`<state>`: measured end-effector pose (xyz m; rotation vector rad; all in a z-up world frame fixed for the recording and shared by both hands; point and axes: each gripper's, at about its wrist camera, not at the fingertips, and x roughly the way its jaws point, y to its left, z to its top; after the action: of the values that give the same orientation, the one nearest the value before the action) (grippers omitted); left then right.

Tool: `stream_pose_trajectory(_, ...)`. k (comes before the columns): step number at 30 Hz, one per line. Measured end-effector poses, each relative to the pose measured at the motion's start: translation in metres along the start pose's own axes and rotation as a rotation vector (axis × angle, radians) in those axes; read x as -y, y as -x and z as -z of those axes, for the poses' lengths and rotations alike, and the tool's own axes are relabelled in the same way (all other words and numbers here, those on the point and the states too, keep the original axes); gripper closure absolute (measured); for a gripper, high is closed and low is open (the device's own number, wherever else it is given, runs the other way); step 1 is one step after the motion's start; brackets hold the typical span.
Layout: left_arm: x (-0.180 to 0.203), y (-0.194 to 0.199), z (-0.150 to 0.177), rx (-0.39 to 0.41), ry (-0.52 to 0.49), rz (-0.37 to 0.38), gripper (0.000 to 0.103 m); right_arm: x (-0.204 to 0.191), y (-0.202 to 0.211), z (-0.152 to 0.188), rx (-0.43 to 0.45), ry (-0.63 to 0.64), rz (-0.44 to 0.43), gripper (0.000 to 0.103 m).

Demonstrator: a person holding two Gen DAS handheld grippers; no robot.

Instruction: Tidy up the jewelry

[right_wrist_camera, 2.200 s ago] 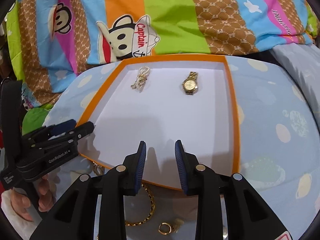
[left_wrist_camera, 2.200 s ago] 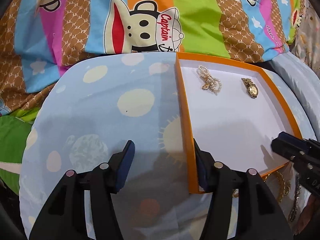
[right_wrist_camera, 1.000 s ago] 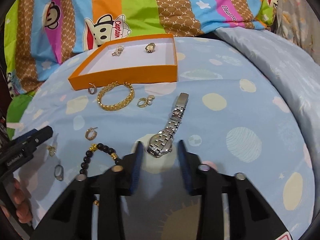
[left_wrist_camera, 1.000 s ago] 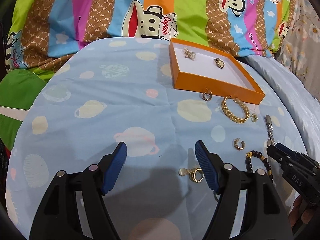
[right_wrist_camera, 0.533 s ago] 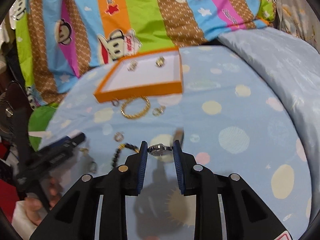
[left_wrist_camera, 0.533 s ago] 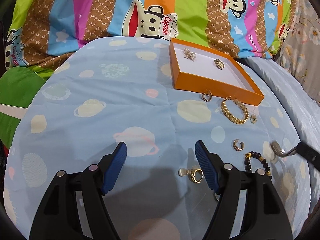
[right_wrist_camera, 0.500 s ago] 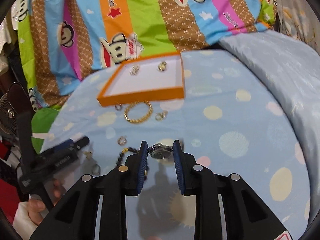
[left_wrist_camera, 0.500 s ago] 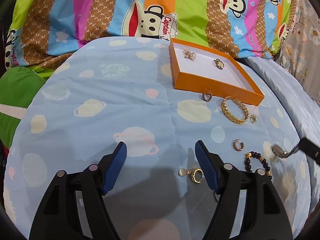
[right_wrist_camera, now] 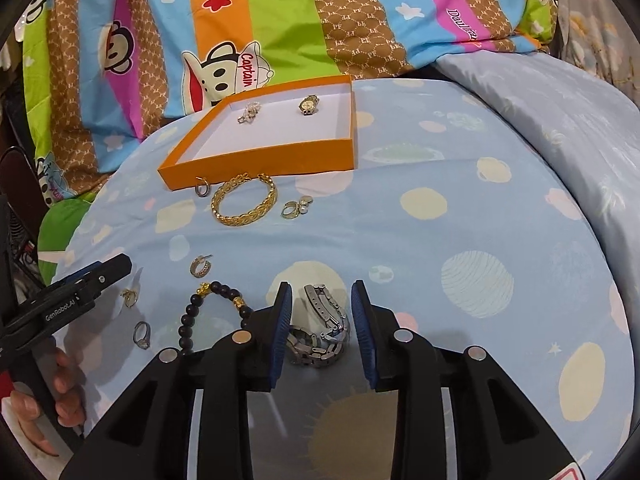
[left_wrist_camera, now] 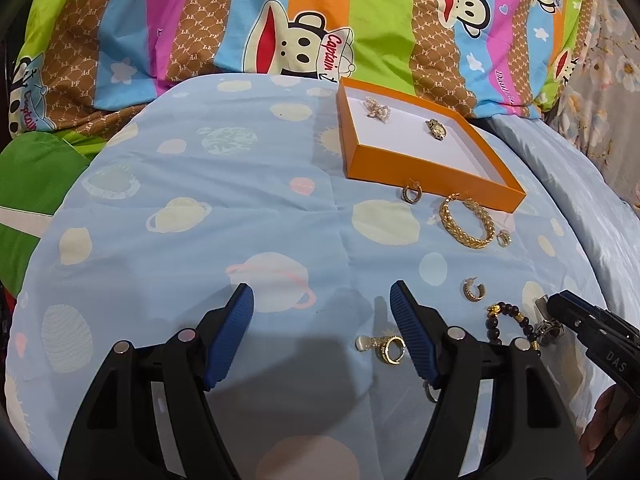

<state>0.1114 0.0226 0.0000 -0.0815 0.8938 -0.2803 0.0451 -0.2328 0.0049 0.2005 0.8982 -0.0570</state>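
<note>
Two pieces are already laid in the orange box (right_wrist_camera: pixel 256 162); a silver watch (right_wrist_camera: pixel 320 334) is straddled, ungripped, by the parted right gripper (right_wrist_camera: pixel 320 328). The left gripper (left_wrist_camera: pixel 322 334) is held wide apart; bracelets, rings and earrings are left on the cloth.

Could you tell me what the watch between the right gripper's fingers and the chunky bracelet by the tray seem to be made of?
The silver watch looks like polished steel: grey, glinting links in a folding band. The braided bracelet looks like gold-toned metal, shiny yellow with a woven chain texture; solid or plated cannot be told.
</note>
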Motion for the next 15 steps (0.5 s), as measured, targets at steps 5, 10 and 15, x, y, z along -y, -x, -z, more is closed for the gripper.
stream_pose_trajectory(5,-0.004,0.005,0.004,-0.005,0.016,0.007,0.035,-0.004,0.006,0.004,0.002,0.05,-0.005,0.07)
stream_pose_trajectory(10,-0.002,0.007,0.007,-0.002,0.004,0.001,0.035,-0.006,0.009,0.009,0.002,0.064,-0.015,0.069)
stream_pose_trajectory(15,-0.001,0.007,0.008,-0.005,-0.001,-0.003,0.035,-0.002,0.007,0.011,-0.005,0.046,-0.007,0.063)
